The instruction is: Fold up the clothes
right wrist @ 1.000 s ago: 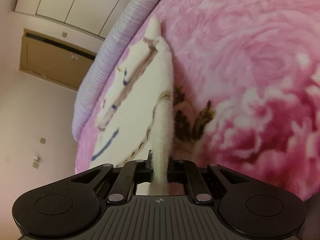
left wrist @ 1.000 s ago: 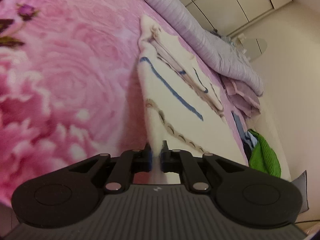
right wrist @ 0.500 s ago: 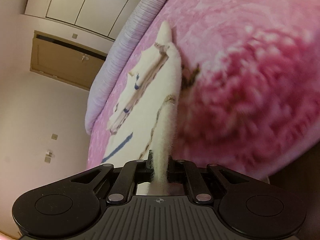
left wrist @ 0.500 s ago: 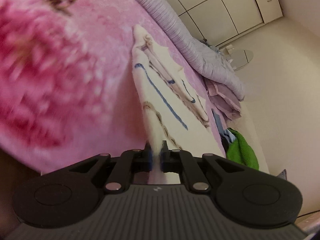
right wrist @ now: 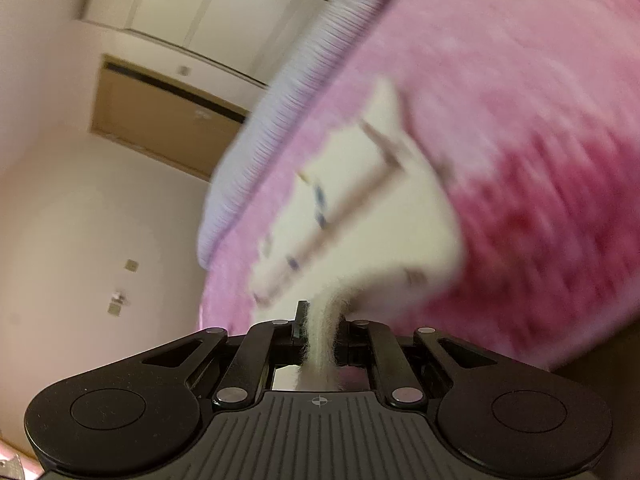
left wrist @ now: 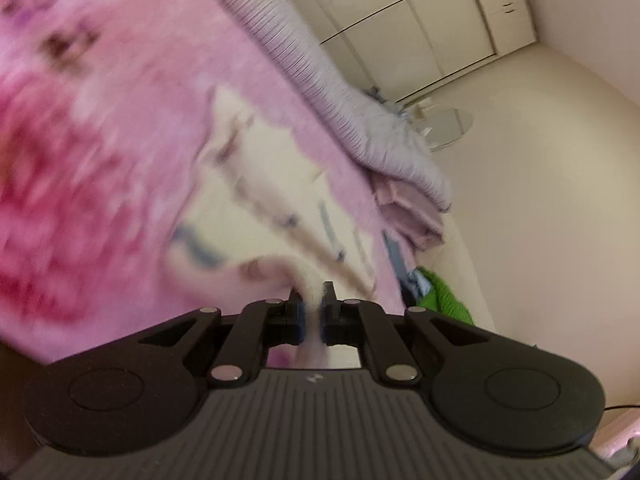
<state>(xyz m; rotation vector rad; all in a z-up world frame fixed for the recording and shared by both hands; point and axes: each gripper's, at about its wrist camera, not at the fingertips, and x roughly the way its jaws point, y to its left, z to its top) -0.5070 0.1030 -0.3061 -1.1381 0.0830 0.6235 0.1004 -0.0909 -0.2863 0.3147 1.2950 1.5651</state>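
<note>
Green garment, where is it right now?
Left wrist view, lower right: the green garment lies beyond the pink blanket, below the folded pink cloths.

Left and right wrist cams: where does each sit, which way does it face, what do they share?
Left wrist: on the left gripper, looking along its jaws, shut on the cream garment, over the pink blanket toward the wardrobe.
Right wrist: on the right gripper, jaws shut on the garment's fuzzy edge, facing the door.
No hand shows in either.
Shared: garment, blanket, lilac quilt.
</note>
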